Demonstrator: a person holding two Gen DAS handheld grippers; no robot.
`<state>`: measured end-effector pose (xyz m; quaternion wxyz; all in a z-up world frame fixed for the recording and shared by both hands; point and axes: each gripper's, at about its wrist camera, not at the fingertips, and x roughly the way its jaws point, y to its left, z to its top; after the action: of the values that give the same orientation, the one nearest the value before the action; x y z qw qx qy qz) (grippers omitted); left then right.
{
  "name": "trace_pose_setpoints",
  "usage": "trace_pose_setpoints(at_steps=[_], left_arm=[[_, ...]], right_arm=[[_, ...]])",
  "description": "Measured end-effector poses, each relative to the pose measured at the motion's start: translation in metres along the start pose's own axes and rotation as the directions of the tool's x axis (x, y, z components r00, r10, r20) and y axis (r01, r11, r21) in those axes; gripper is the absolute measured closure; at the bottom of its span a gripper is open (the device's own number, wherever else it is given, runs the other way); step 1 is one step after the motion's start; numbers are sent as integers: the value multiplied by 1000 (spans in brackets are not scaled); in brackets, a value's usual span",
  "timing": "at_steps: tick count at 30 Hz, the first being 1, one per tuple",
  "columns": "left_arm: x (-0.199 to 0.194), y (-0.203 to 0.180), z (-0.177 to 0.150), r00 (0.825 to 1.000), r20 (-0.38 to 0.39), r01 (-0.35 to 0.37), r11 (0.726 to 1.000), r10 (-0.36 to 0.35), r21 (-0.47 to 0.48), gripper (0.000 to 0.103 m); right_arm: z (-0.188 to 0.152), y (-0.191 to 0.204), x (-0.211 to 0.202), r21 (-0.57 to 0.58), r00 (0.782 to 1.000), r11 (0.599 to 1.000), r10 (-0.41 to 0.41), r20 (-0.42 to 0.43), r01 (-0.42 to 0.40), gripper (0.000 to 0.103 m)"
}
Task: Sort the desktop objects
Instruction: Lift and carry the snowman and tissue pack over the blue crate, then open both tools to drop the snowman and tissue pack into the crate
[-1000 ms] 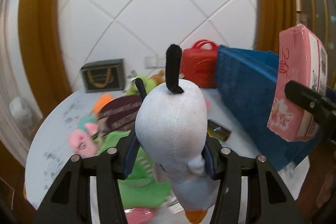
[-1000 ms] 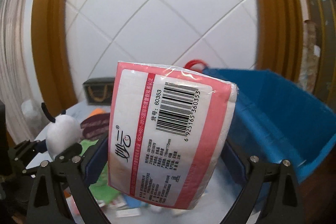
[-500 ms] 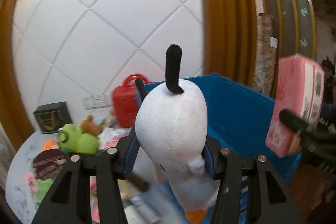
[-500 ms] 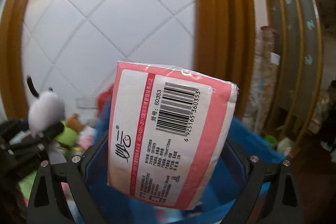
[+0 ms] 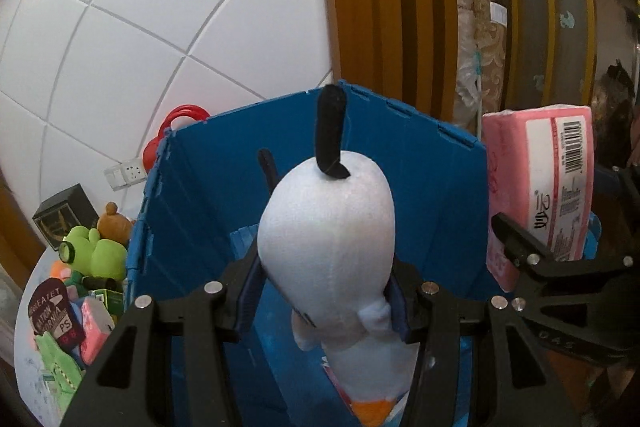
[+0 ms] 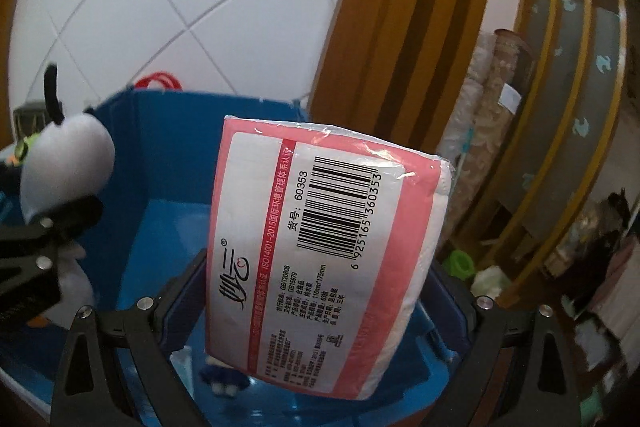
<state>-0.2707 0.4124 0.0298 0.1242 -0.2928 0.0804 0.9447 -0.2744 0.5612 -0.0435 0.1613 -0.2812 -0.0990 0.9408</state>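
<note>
Left gripper (image 5: 324, 301), jaws clamped on white plush penguin (image 5: 326, 227): a second ago over the cluttered desk (image 5: 28, 367), now above the blue bin (image 5: 200, 195), so drop-off looks near. Right gripper (image 6: 316, 291), jaws pressing pink tissue pack (image 6: 320, 251): likewise carried over; pack hangs above the bin floor near its right wall.

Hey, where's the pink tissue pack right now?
The pink tissue pack is clamped in the right gripper above the open blue bin; in the left wrist view it sits at the right, beside the white plush toy.
</note>
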Motion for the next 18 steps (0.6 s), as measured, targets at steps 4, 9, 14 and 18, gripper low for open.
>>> trace_pose_setpoints(at_steps=[4, 9, 14, 18], left_arm=[[6, -4, 0, 1000, -19, -24, 999, 23, -22, 51], [9, 3, -3, 999, -32, -36, 998, 34, -53, 49], [6, 9, -3, 999, -31, -11, 997, 9, -74, 32], [-1, 12, -3, 1000, -16, -2, 996, 0, -85, 29]], right_arm=[[-4, -5, 12, -23, 1000, 1000, 13, -7, -13, 6], [-6, -11, 21, -34, 1000, 999, 25, -3, -25, 6], [-11, -6, 18, -46, 999, 998, 35, 4, -35, 2], [-10, -6, 12, -48, 999, 999, 25, 29, -23, 0]])
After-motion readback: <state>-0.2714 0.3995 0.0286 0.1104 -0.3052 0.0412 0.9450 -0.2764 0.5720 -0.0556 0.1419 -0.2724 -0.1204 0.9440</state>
